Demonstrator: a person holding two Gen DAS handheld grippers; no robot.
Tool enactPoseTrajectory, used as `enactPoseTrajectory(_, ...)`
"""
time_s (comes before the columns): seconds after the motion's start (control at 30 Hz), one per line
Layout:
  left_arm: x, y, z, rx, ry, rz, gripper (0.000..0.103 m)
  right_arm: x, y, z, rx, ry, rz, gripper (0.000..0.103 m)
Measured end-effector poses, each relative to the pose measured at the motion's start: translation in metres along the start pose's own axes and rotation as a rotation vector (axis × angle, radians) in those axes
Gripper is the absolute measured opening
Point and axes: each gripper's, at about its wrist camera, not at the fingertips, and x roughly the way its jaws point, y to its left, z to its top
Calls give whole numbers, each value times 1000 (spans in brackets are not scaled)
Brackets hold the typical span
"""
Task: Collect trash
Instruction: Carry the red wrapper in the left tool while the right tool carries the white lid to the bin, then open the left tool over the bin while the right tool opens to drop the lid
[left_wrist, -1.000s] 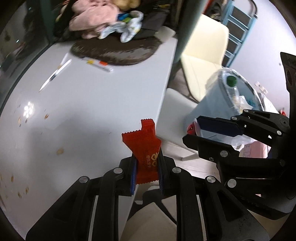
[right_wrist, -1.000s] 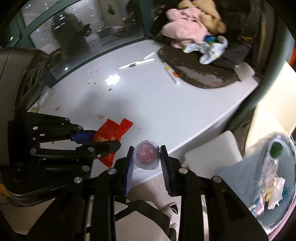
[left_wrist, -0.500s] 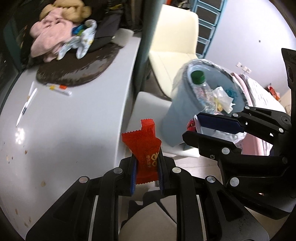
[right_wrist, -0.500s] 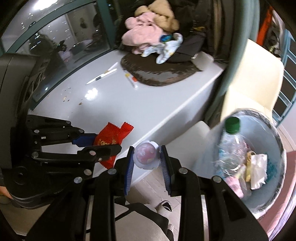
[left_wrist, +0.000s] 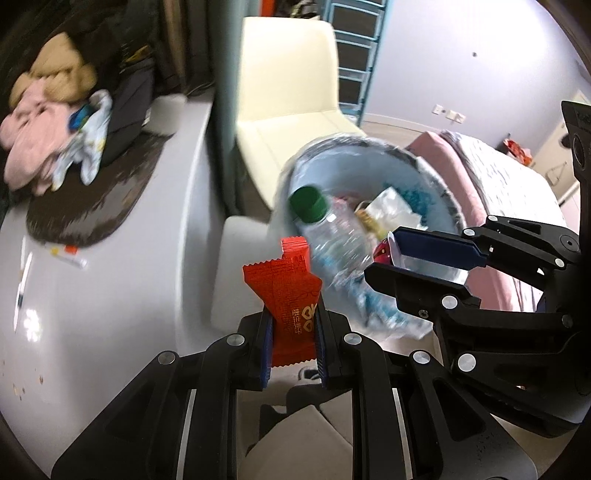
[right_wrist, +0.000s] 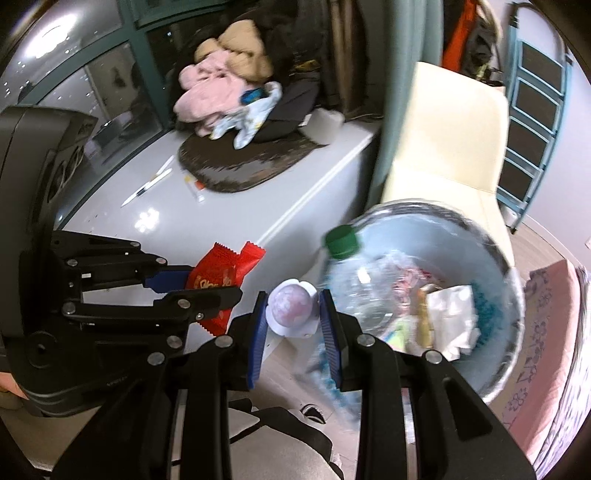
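My left gripper (left_wrist: 293, 345) is shut on a red snack wrapper (left_wrist: 286, 291), which sticks up between the blue pads; the same wrapper (right_wrist: 218, 275) shows in the right wrist view. My right gripper (right_wrist: 293, 325) is shut on a small round pink cup with a white rim (right_wrist: 291, 308). Both grippers hang beside the table edge, close to a light blue trash bin (left_wrist: 369, 162) lined with a bag. The bin (right_wrist: 495, 266) holds a clear bottle with a green cap (right_wrist: 341, 240) and crumpled paper.
A white table (left_wrist: 110, 258) carries a brown mat (left_wrist: 88, 206), a heap of clothes (left_wrist: 44, 147), pens and crumbs. A cream chair (left_wrist: 291, 92) stands behind the bin, a white stool (left_wrist: 240, 273) by the table, a pink bed (left_wrist: 491, 173) to the right.
Both grippers have swung away from the table towards the bin, each still holding its item. The bin now fills much more of both views.
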Motion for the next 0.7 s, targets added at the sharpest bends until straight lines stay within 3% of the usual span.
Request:
enactPoseTrajectory(0.33, 30, -46, 40, 74, 15, -39, 17, -9, -59, 0, 77, -12, -47, 28)
enactPoseTrajectory(0.7, 59, -70, 63, 101, 43, -57, 17, -4, -104, -1, 118, 4, -60, 28)
